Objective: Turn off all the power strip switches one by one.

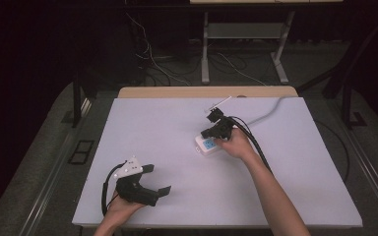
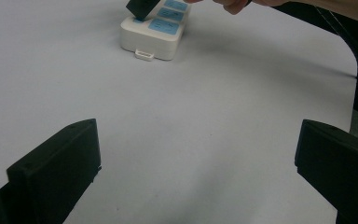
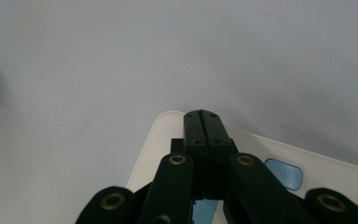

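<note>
Here the power strip (image 1: pixel 206 144) lies flat on the white worktop (image 1: pixel 167 128), right of the middle, its grey cable (image 1: pixel 270 109) running off toward the far edge. The right gripper (image 1: pixel 210 132) is tipped down over the strip's near end with its fingers (image 3: pixel 200 128) pressed together, nothing between them; from the right gripper view their tips sit above the strip's rounded corner, just beside a blue button (image 3: pixel 283 173) marked with a power symbol, though whether they touch the casing cannot be told. The left gripper (image 1: pixel 158 180) rests well apart from the strip, near the worktop's front left, its fingers (image 2: pixel 58 168) spread wide over bare surface. From the left gripper view the strip (image 2: pixel 153 31) shows blue panels on top and a small white tab on its end. No brand name or other writing is legible on it.
</note>
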`<move>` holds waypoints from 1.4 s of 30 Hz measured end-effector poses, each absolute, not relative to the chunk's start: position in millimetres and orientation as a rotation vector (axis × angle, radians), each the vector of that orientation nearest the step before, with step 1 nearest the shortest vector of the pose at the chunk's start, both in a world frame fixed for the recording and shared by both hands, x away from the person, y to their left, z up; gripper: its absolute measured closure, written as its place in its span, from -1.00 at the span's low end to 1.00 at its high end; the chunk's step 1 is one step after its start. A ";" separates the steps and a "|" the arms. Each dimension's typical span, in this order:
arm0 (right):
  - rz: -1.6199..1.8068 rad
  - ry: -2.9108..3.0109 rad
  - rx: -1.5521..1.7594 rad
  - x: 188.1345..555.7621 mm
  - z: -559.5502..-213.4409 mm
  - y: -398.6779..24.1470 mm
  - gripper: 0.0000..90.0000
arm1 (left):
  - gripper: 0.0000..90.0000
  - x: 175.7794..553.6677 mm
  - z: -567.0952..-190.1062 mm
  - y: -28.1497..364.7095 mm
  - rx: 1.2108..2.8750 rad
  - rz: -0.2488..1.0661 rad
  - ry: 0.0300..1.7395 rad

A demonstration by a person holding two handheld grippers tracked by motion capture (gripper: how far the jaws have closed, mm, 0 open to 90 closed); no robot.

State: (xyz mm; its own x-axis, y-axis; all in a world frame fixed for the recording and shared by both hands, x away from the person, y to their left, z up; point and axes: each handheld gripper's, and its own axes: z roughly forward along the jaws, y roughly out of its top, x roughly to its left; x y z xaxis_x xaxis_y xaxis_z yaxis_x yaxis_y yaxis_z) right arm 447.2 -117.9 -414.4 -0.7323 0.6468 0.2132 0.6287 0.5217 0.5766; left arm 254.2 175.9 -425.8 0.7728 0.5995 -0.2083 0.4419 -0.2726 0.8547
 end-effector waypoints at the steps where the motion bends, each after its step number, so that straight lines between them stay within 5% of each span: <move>1: 1.011 2.716 1.143 447.2 -414.3 -117.9 1.00 | -1.00 254.3 -425.8 175.7 1.915 0.187 0.791; 42: 1.091 2.652 1.124 450.1 -389.8 -145.5 1.00 | -1.00 256.5 -427.3 176.0 1.924 0.177 0.793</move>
